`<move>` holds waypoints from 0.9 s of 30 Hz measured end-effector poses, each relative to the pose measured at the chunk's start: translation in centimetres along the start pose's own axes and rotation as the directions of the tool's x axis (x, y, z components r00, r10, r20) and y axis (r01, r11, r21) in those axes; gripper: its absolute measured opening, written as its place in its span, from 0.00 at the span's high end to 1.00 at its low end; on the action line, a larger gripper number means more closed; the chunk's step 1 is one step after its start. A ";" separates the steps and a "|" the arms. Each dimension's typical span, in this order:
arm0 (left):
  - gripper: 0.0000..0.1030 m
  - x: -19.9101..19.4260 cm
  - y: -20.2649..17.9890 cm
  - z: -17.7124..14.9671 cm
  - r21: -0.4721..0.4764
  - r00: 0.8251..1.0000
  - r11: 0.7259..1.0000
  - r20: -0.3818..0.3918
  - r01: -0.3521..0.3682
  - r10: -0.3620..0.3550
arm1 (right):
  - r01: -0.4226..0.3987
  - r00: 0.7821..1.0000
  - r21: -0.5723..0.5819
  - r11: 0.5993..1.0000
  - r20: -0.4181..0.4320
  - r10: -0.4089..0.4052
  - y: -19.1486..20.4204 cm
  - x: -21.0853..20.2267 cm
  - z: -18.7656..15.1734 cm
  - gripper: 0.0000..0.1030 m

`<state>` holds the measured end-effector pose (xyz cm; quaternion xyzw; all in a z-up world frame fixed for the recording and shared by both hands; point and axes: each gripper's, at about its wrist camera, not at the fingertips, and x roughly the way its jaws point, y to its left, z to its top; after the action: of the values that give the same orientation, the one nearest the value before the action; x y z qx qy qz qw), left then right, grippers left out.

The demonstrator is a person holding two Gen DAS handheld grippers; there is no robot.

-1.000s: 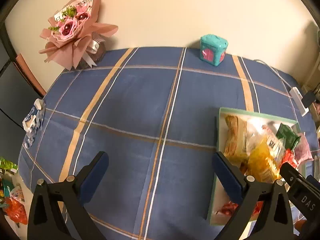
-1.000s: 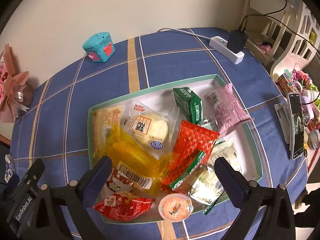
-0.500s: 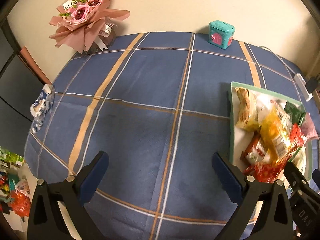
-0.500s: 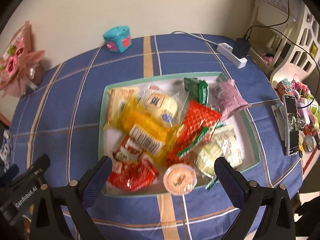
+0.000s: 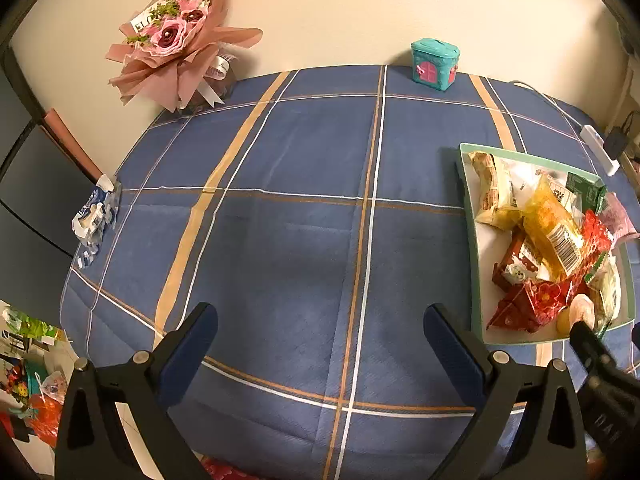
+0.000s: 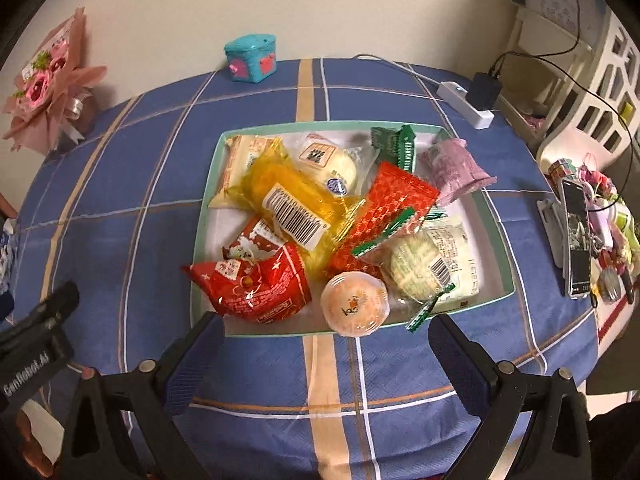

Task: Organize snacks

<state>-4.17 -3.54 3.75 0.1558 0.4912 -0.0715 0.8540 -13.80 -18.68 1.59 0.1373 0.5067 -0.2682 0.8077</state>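
A green-rimmed white tray [image 6: 496, 236] [image 5: 468, 216] on the blue plaid tablecloth holds a heap of snacks: a yellow packet [image 6: 292, 196], a red packet [image 6: 260, 284], an orange jelly cup [image 6: 354, 304], a red patterned packet [image 6: 384, 208], a green packet [image 6: 394, 146], a pink packet [image 6: 456, 168] and a pale bun [image 6: 424, 264]. My right gripper [image 6: 324, 344] hangs open just in front of the tray's near edge, holding nothing. My left gripper [image 5: 320, 332] is open over bare cloth, left of the tray.
A pink bouquet [image 5: 180, 52] and a teal toy house [image 5: 434, 64] stand at the back by the wall. A white power strip [image 6: 466, 104] with a charger lies at the back right. A phone [image 6: 576, 236] and clutter sit right. A crumpled blue-white wrapper [image 5: 94, 216] lies at the left table edge.
Both grippers have pulled back and up from the table, so the tray sits farther ahead in both views. Both stay open; the snacks have not moved.
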 end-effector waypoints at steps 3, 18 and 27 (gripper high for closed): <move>0.01 0.1 0.4 0.0 -0.015 1.000 1.000 -0.002 0.003 -0.003 | 0.001 1.000 0.011 1.000 0.004 -0.001 -0.2 -0.1 0.1 0.00; 0.01 0.5 0.5 0.2 -0.019 0.999 0.999 -0.013 0.037 -0.037 | 0.006 1.000 0.004 1.000 0.017 -0.006 -0.2 -0.4 0.5 0.00; 0.01 0.7 0.8 0.4 -0.030 0.999 0.999 -0.020 0.039 -0.040 | 0.026 1.000 0.011 1.000 0.009 -0.027 -0.4 -0.3 0.6 0.00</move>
<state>-3.27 -2.94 3.50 0.1344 0.5040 -0.0795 0.8495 -13.72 -19.20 2.12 0.1336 0.5033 -0.2822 0.8057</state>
